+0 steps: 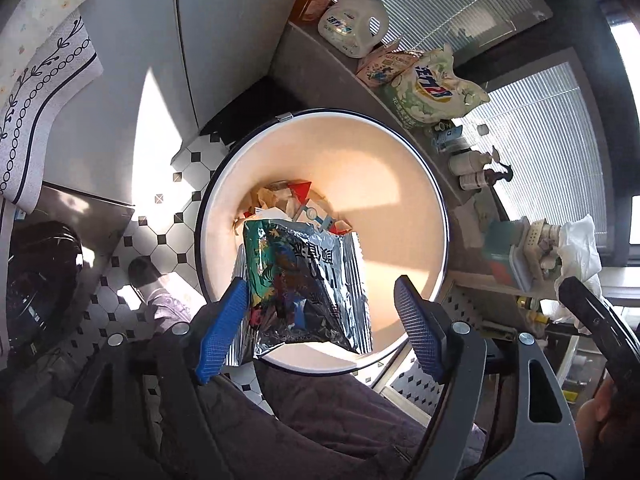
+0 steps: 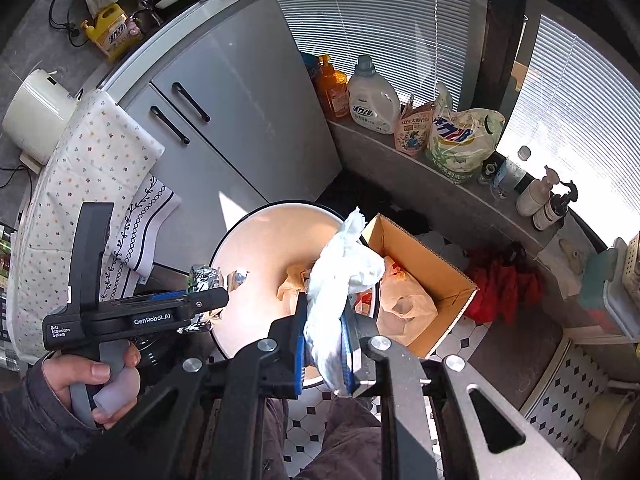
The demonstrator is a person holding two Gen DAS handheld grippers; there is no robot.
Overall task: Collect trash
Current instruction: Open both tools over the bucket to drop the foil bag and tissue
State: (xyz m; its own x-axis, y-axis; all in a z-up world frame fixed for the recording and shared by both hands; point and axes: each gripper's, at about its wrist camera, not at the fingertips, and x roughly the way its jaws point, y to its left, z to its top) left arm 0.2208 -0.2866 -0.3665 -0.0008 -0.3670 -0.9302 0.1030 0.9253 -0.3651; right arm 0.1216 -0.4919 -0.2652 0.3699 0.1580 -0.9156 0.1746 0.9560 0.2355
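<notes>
While the left tongs (image 1: 320,328) stand apart over the round white bin (image 1: 424,184), a foil snack bag (image 1: 304,280) sits loose between their blue pads above the bin's near rim, and the right tongs (image 2: 325,344) are clamped on a crumpled white tissue (image 2: 340,276) at the bin's edge beside a cardboard box (image 2: 432,260).

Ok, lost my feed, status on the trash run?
Left gripper open, foil wrapper over bin. Right gripper shut on tissue wad. Nothing blocking.
</notes>
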